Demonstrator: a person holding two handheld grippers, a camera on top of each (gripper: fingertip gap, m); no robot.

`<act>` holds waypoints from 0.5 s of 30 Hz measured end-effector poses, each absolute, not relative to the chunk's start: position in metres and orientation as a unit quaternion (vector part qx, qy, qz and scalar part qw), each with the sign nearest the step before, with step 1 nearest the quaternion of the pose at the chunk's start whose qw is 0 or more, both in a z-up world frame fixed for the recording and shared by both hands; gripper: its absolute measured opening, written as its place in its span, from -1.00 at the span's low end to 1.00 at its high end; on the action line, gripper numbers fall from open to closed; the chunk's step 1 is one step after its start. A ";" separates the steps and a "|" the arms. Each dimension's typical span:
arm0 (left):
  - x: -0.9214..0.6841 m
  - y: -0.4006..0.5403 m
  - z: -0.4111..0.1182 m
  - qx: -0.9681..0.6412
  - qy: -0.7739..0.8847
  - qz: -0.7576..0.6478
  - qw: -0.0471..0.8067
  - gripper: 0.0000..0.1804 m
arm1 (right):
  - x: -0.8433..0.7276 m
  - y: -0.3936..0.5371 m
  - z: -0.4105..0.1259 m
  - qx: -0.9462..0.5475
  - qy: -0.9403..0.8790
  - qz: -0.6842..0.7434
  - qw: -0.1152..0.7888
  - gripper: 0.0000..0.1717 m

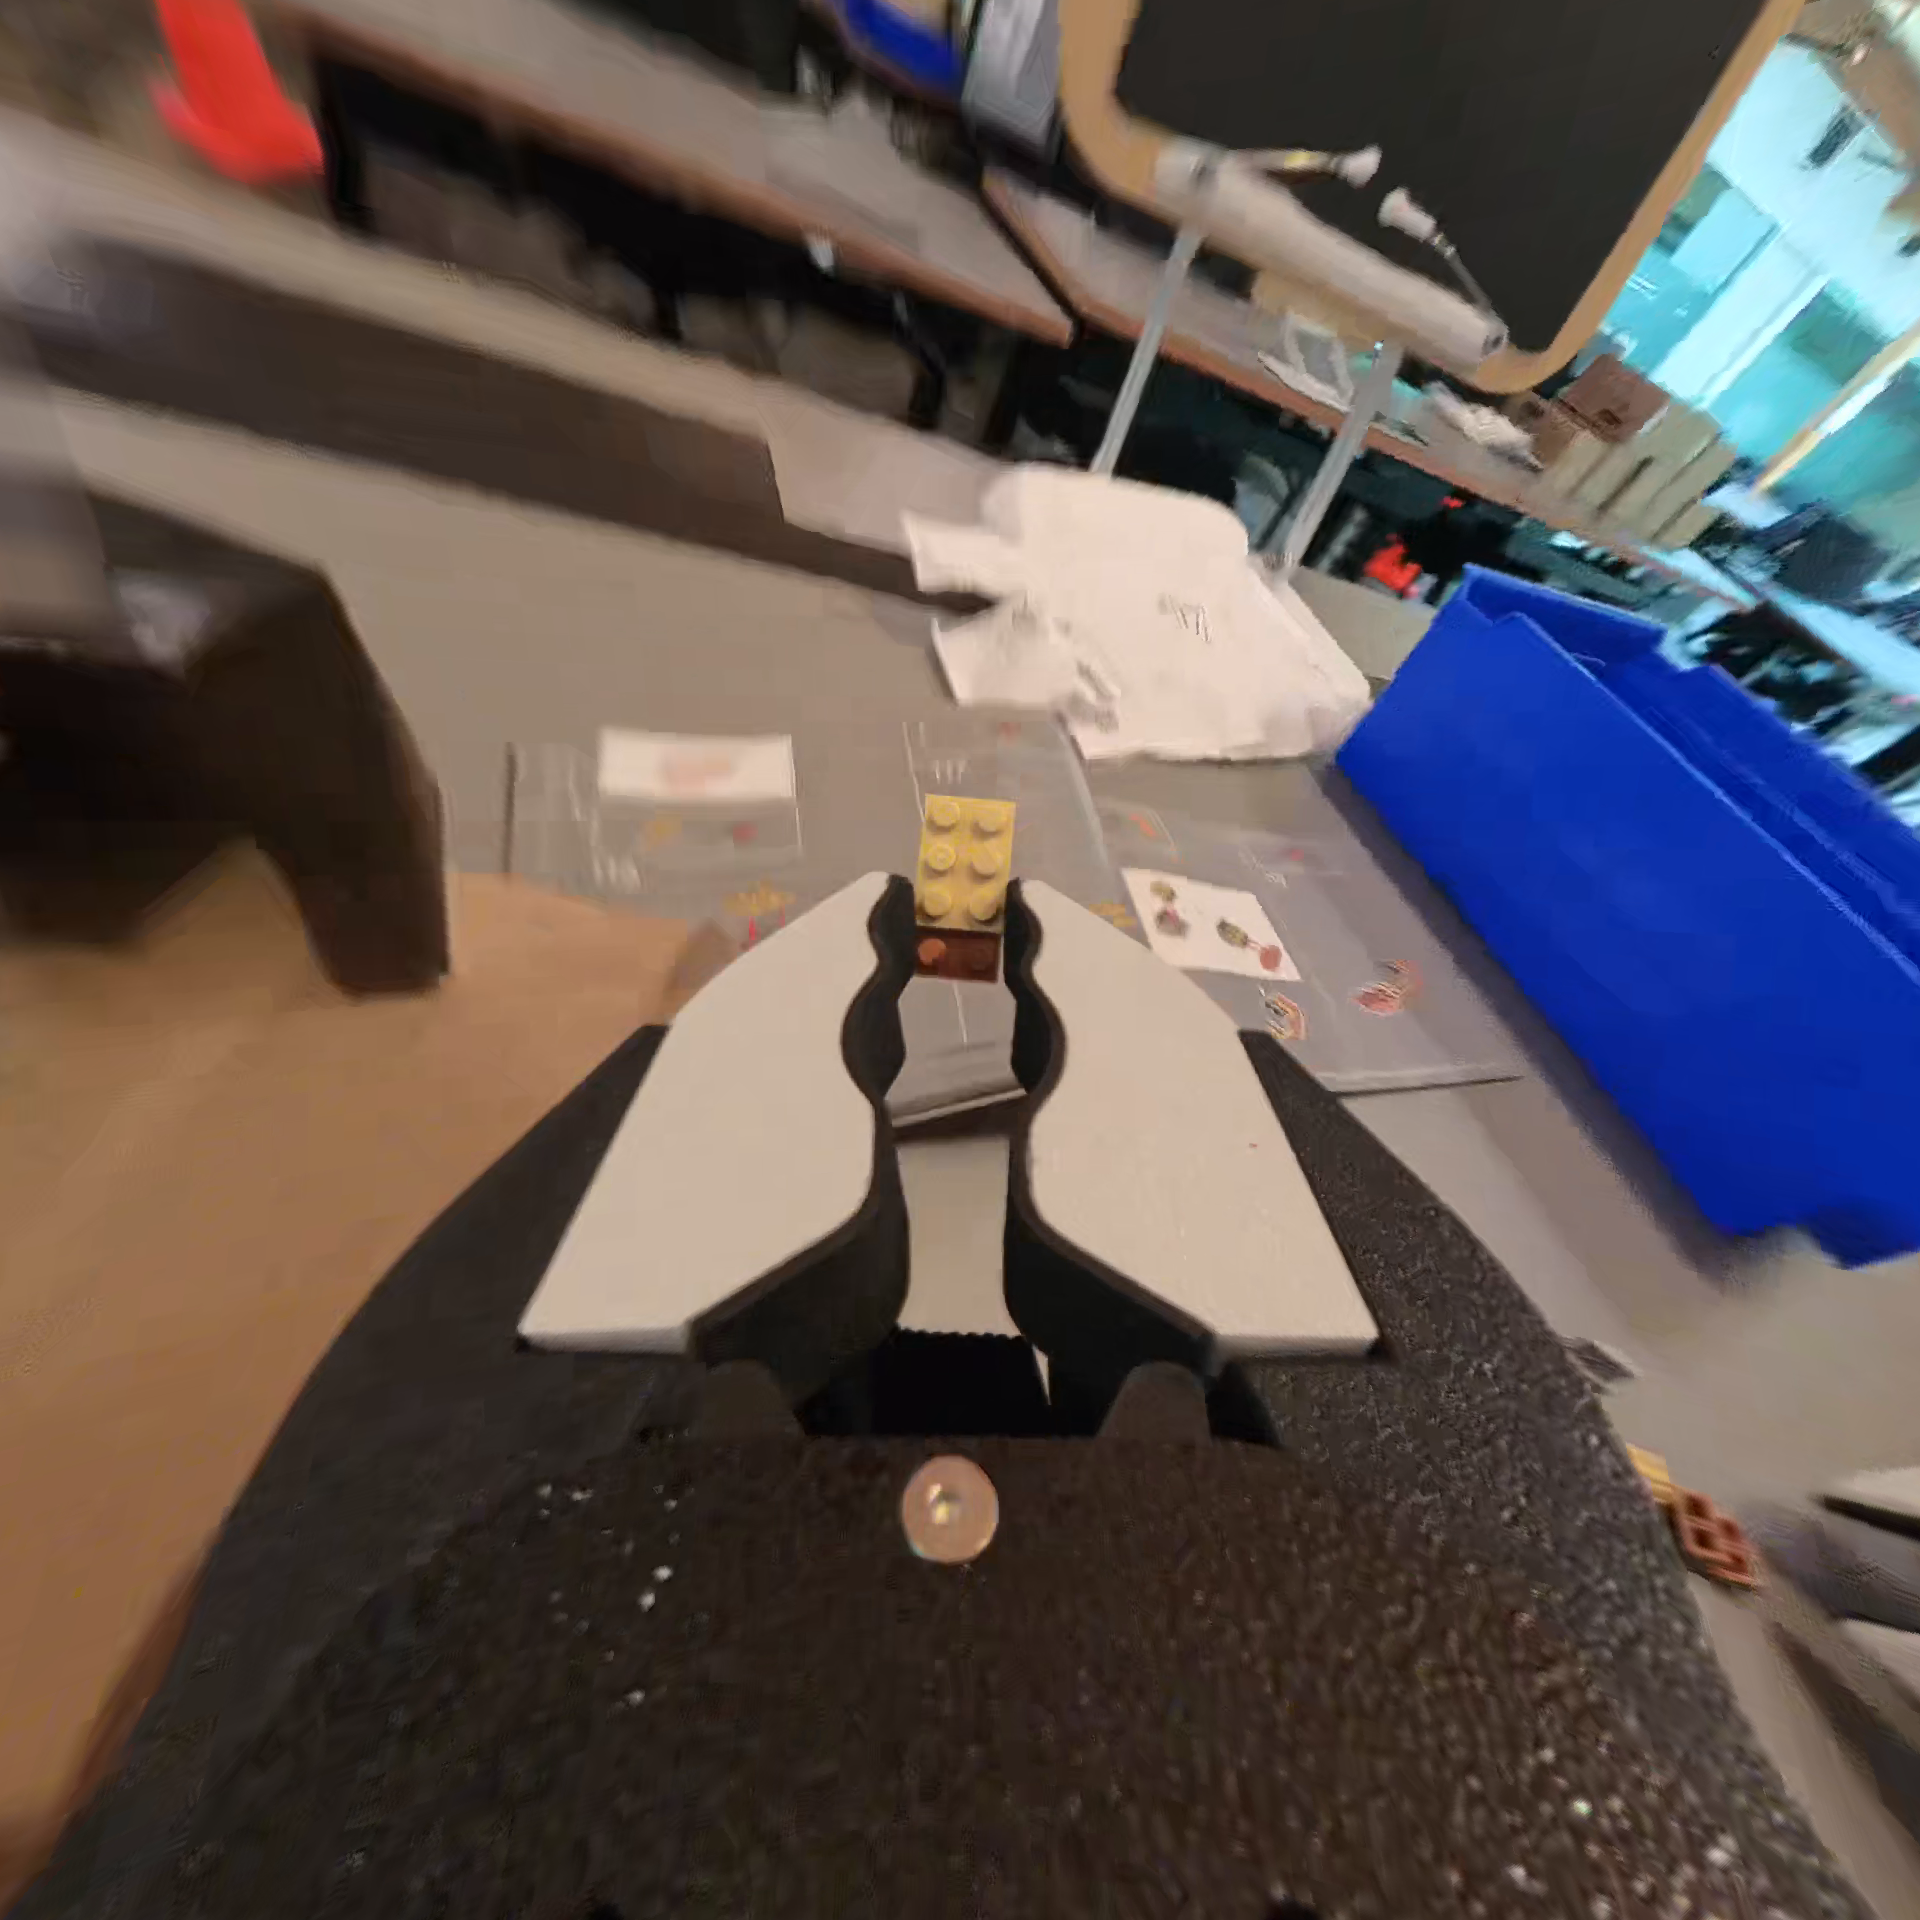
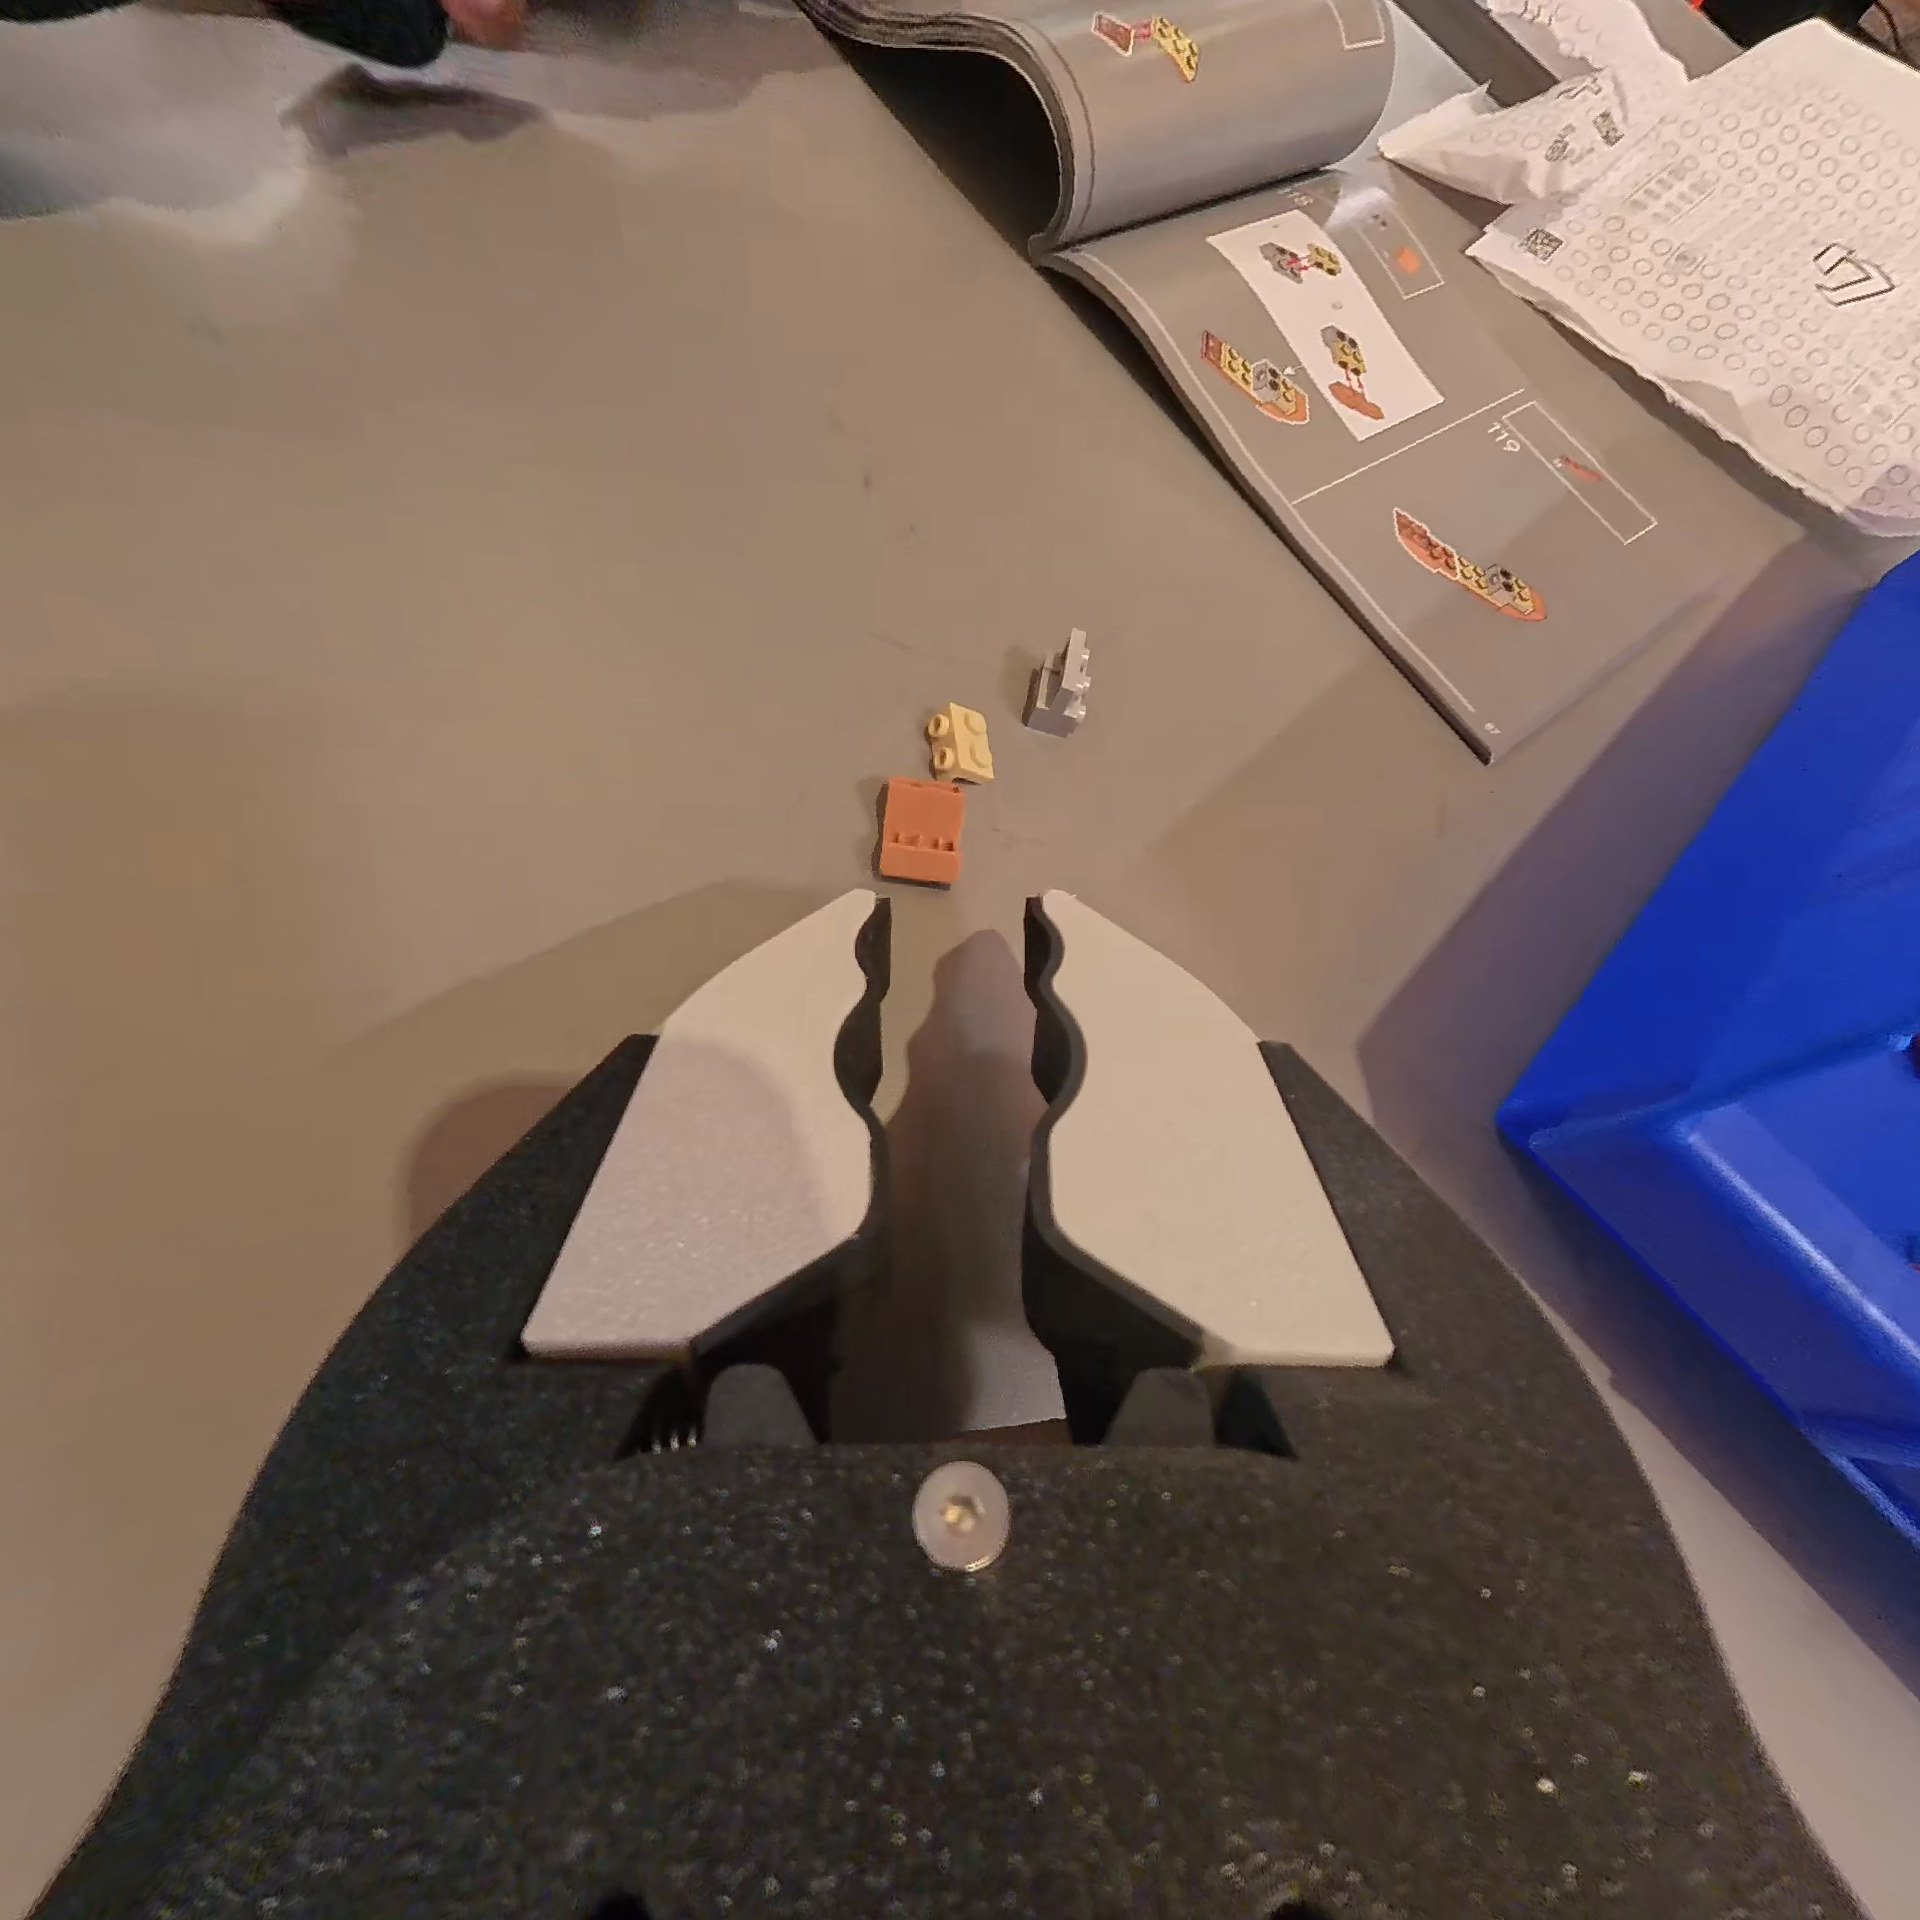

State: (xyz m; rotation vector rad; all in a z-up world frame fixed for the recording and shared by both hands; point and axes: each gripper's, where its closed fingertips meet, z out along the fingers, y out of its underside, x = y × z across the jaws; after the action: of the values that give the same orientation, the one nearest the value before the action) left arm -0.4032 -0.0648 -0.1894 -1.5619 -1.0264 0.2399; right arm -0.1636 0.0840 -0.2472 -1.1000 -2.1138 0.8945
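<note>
pinching a tan-and-brown brick stack (image 1: 961, 894), left tongs (image 1: 958, 914); right tongs (image 2: 957, 902) parted, bare

I see a flat grey bench (image 2: 520, 520) carrying everything. On its bare middle lie three small plastic building bricks: an orange ribbed one (image 2: 921, 831), a tan studded one (image 2: 961, 743) touching its far corner, and a grey bracket-shaped one (image 2: 1062, 686) just beside. Farther right lies an open grey instruction booklet (image 2: 1403, 416), then torn white paper bags (image 2: 1714, 260). A blue plastic bin (image 2: 1714, 1091) stands at the right edge. In my blurred left view, its contents can't be made out.
</note>
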 end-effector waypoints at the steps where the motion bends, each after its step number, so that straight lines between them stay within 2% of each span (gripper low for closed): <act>1: -0.405 -0.065 -0.197 -0.667 -0.456 0.080 0.584 -0.82 | -0.163 0.084 -0.247 -0.413 -0.794 0.337 0.293 -0.72; 6: -0.408 -0.069 -0.193 -0.665 -0.451 0.103 0.586 -0.82 | -0.163 0.084 -0.247 -0.412 -0.794 0.339 0.291 -0.72; 8: -0.401 -0.057 -0.180 -0.647 -0.425 0.062 0.630 -0.82 | -0.163 0.084 -0.247 -0.412 -0.793 0.341 0.291 -0.72; 11: -0.356 -0.013 -0.160 -0.632 -0.324 -0.139 0.690 -0.82 | -0.164 0.085 -0.244 -0.417 -0.787 0.348 0.292 -0.72; 13: -0.314 0.010 -0.153 -0.612 -0.263 -0.311 0.678 -0.82 | -0.165 0.088 -0.234 -0.422 -0.767 0.376 0.304 -0.72; 15: -0.280 0.022 -0.155 -0.625 -0.206 -0.389 0.645 -0.82 | -0.165 0.087 -0.217 -0.419 -0.737 0.434 0.305 -0.76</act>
State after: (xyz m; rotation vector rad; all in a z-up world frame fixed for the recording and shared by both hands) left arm -0.2804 0.0219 -0.1552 -1.4225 -0.4697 -0.8867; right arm -0.1651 0.0871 -0.2166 -1.1093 -1.9507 1.1480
